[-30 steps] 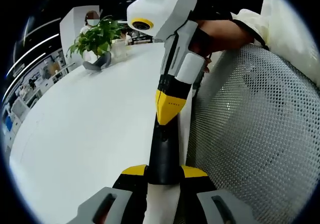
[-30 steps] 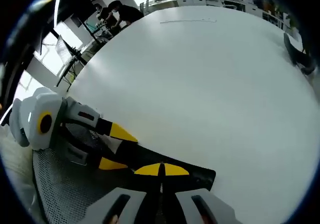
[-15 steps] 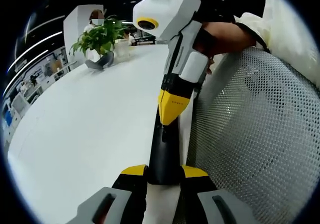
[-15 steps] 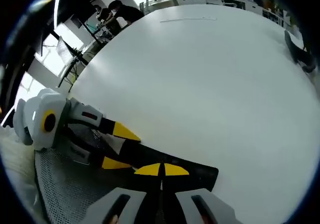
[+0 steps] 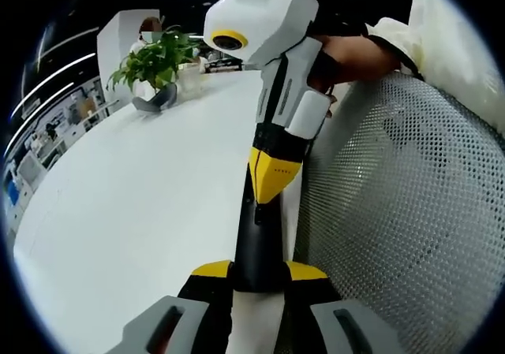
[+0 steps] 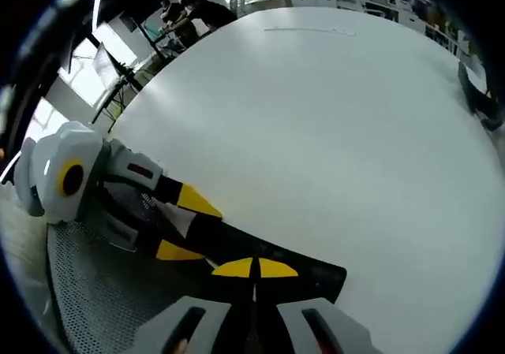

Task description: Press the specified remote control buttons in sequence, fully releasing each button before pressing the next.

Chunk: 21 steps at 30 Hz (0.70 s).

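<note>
A: Where is the remote control (image 5: 258, 240)?

B: At the table (image 5: 134, 204) edge beside the white mesh chair back (image 5: 394, 212). The left gripper (image 5: 259, 270) has its yellow-tipped jaws closed on the sides of the near end. The long axis runs straight away from that gripper, along the table edge, with the far end pointing toward the right gripper (image 5: 272, 182).

A: And the right gripper?

B: A hand (image 5: 347, 54) holds it from the chair side. In the left gripper view its yellow jaw tips come down together onto the top face of the remote control, near the far end. In the right gripper view its own jaws are pressed shut, tip against tip, on the black body.

A: How does the remote control (image 6: 268, 263) lie there?

B: It slants from the left gripper (image 6: 175, 226), which clamps one end, to the free end toward the table's middle.

A: Anything else on the table?

B: A potted plant (image 5: 154, 58) and a dark curved object (image 5: 156, 99) near the far edge.
</note>
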Motion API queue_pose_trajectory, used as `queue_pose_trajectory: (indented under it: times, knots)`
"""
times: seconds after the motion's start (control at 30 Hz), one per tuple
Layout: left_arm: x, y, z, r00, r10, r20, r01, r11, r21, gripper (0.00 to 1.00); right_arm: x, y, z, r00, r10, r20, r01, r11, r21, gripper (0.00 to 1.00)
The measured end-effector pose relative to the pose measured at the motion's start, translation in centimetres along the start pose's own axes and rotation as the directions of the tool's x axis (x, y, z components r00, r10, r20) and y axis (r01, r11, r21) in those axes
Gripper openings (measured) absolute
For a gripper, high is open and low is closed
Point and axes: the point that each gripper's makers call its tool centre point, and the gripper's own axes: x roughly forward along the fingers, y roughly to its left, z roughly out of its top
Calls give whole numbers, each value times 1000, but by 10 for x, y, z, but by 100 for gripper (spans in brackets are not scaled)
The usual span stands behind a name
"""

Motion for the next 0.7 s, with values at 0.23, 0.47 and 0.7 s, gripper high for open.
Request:
queue_pose_trajectory:
  times: [0.23, 0.47, 0.7]
  knots:
    - [1, 1, -1, 1000, 1, -1, -1, 1000, 3, 24, 0, -1, 0, 1000, 17, 11, -17, 999, 51, 0]
    - [2, 1, -2, 1000, 0, -6, 0, 1000, -23, 25, -1, 1, -1, 1000, 18, 7, -18, 999, 29, 0]
    - [0, 0, -3, 1000, 4, -10, -5, 999, -44, 26, -5, 3, -2, 999, 42, 5, -43, 997, 71, 0]
